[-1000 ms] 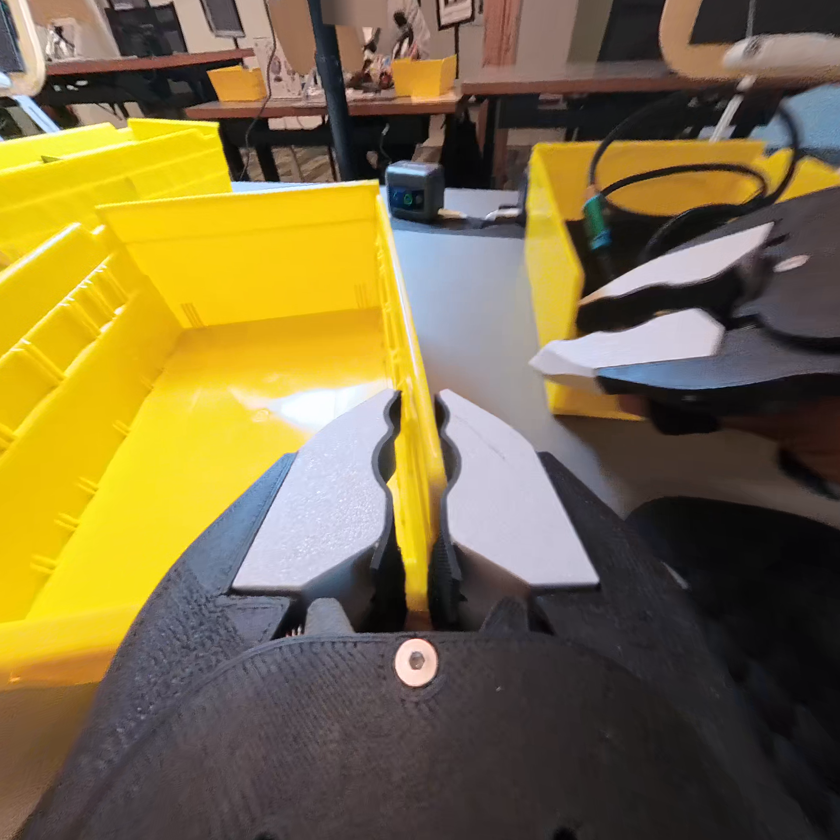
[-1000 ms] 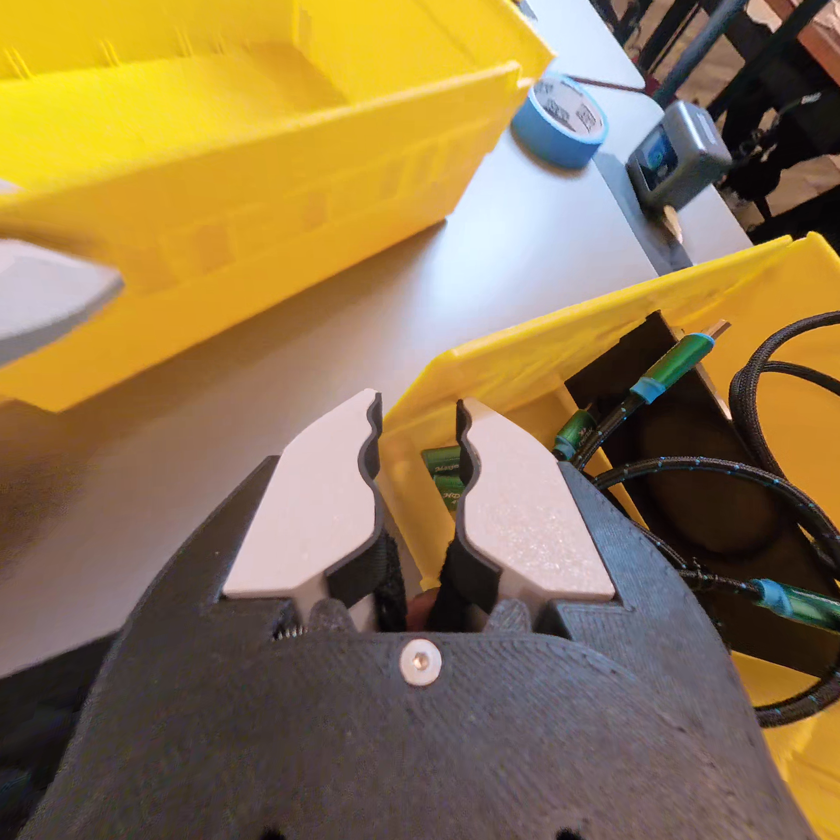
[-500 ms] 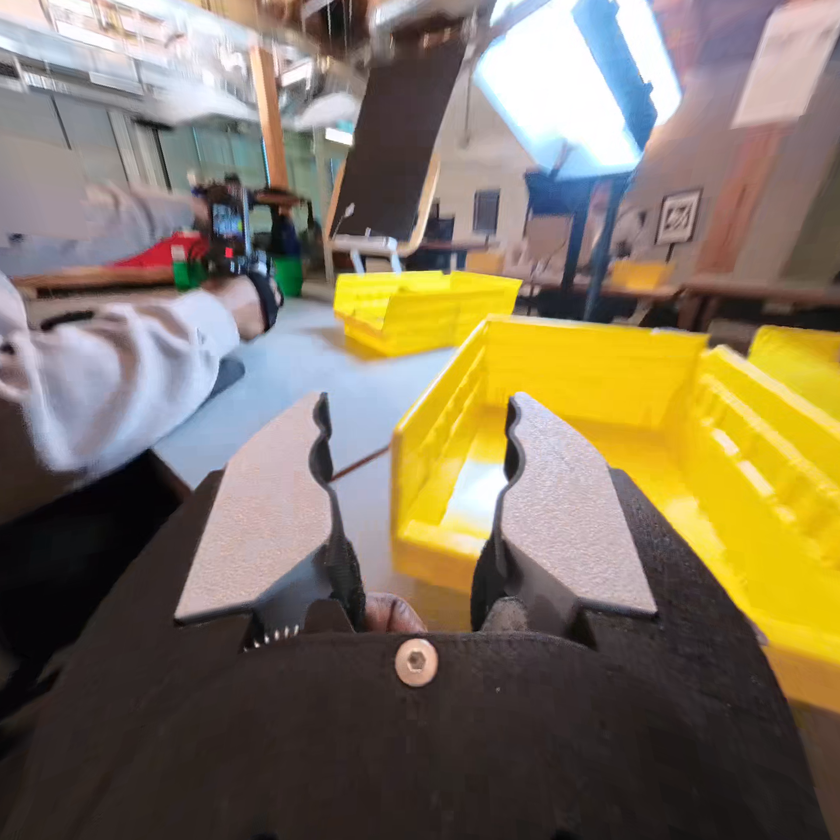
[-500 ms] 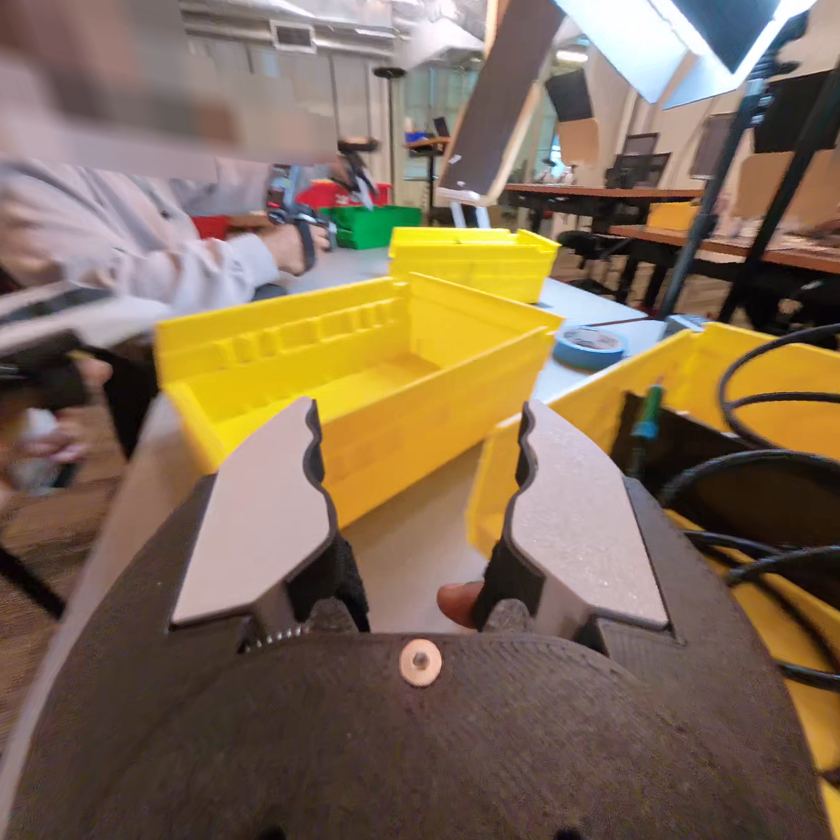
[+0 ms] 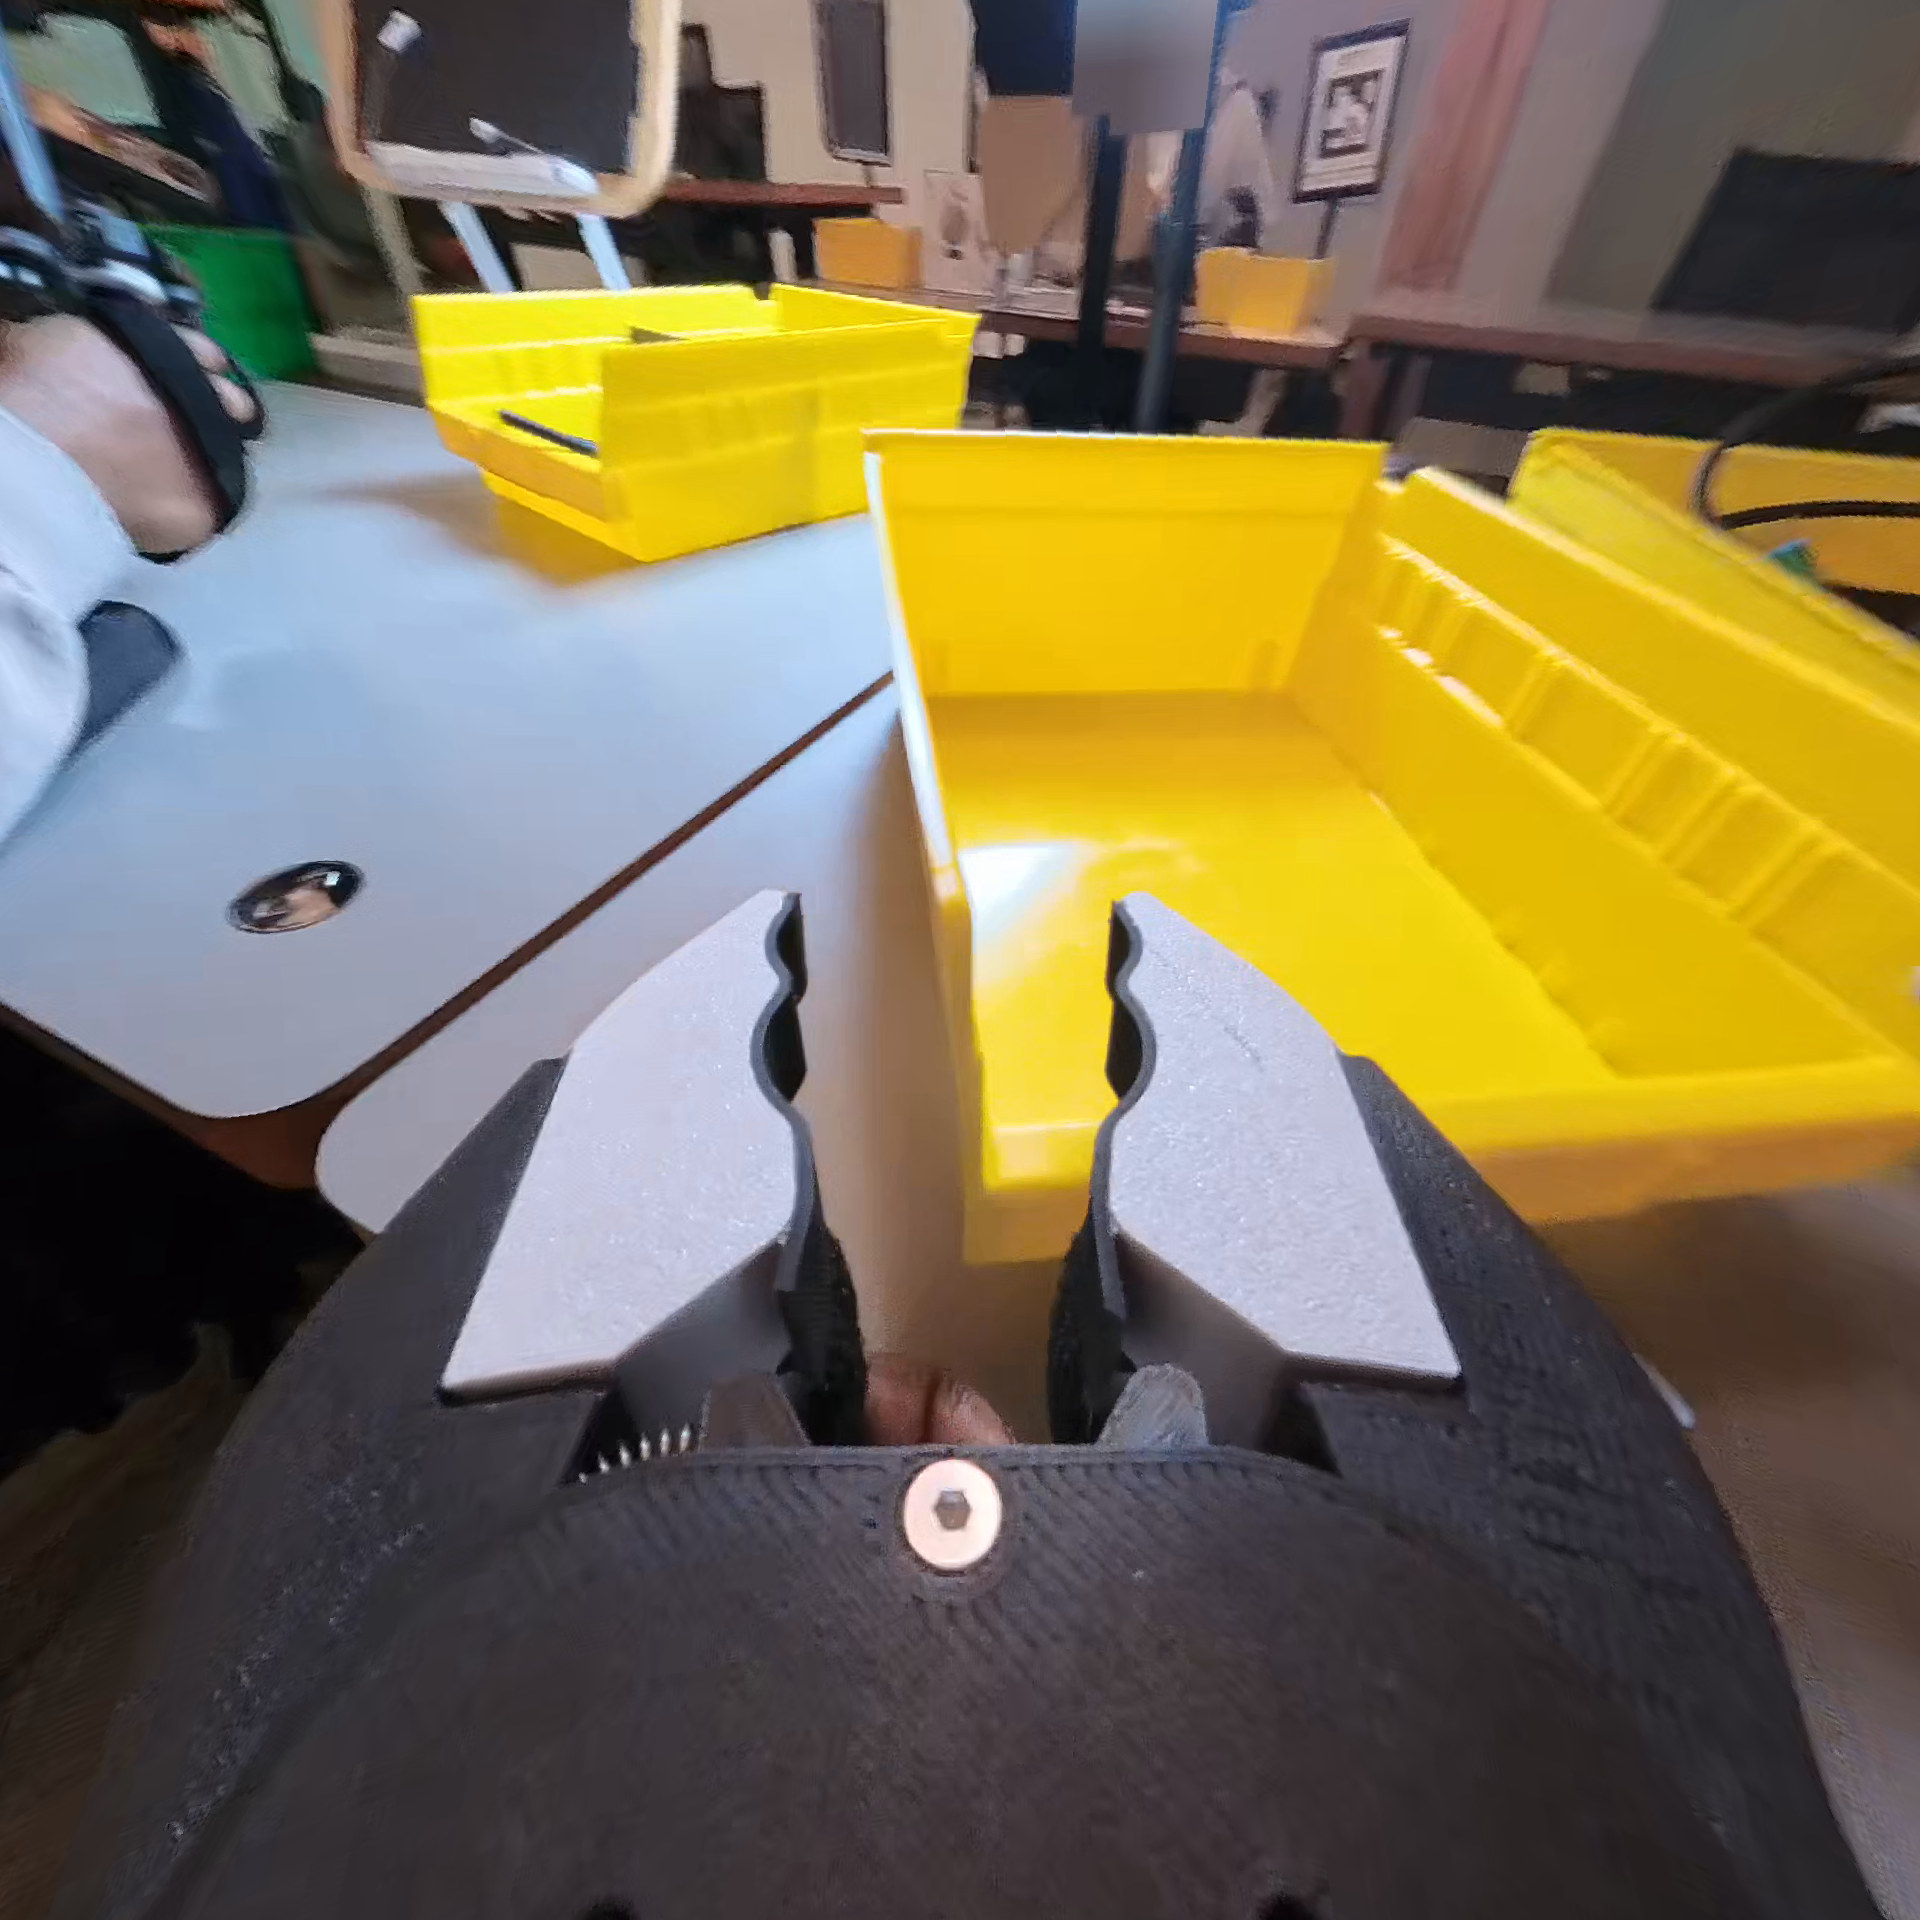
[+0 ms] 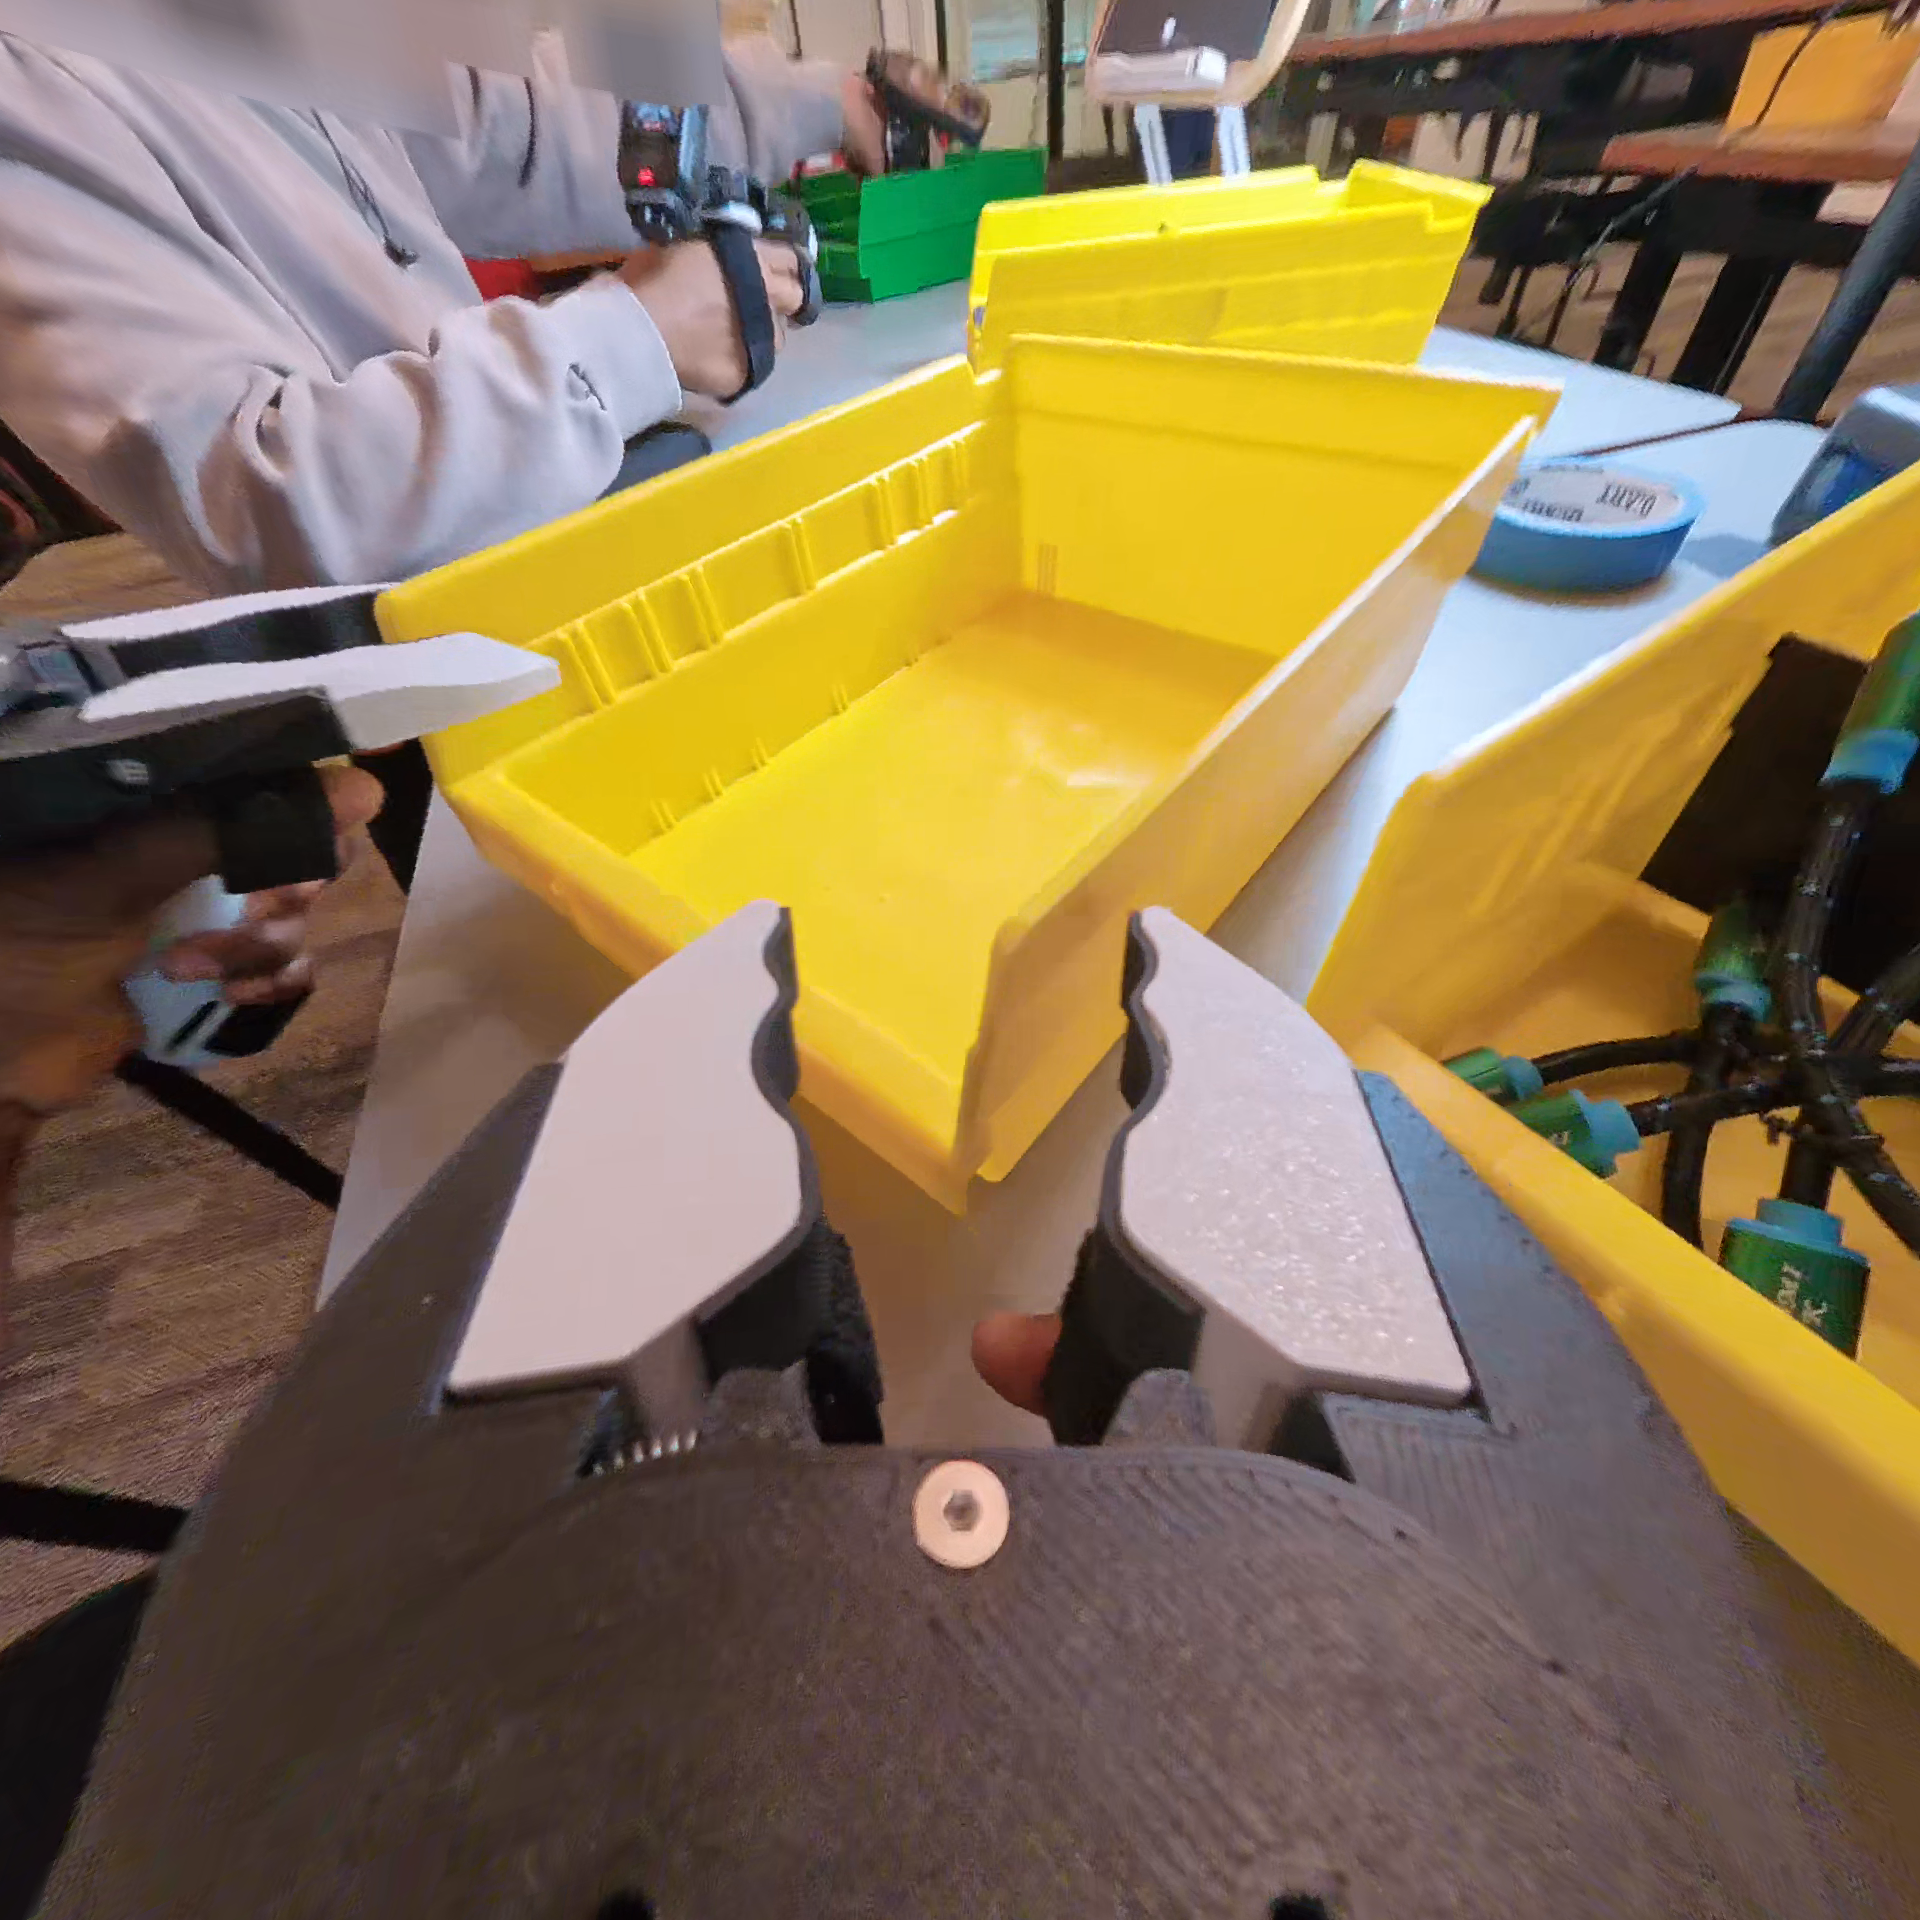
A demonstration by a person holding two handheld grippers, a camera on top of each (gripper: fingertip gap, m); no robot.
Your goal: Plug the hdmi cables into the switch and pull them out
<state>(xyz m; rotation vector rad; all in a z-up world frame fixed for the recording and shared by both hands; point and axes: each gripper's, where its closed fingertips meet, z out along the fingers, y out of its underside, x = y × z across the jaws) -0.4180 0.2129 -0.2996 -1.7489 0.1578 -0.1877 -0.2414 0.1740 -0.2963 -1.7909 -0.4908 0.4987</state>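
Black braided HDMI cables (image 6: 1766,1070) with green plugs (image 6: 1787,1283) lie tangled in a yellow bin (image 6: 1558,831) at the right, beside a black box (image 6: 1756,790) that is partly hidden. My right gripper (image 6: 961,935) is open and empty, just before the near right corner of an empty yellow bin (image 6: 935,779). My left gripper (image 5: 951,935) is open and empty, with that bin's (image 5: 1247,883) near left wall in line between its fingers. It also shows in the right wrist view (image 6: 457,649) at the bin's left corner.
Stacked yellow bins (image 5: 686,416) stand farther back on the grey table (image 5: 468,675). A blue tape roll (image 6: 1590,520) and a grey device (image 6: 1860,457) lie behind the bins. Another person in a grey sleeve (image 6: 312,364) works at the left near a green bin (image 6: 914,218).
A second ago each gripper was shut on a bin wall. Both have let go and opened. Both views then swung up and have now come down onto the empty bin's near end.
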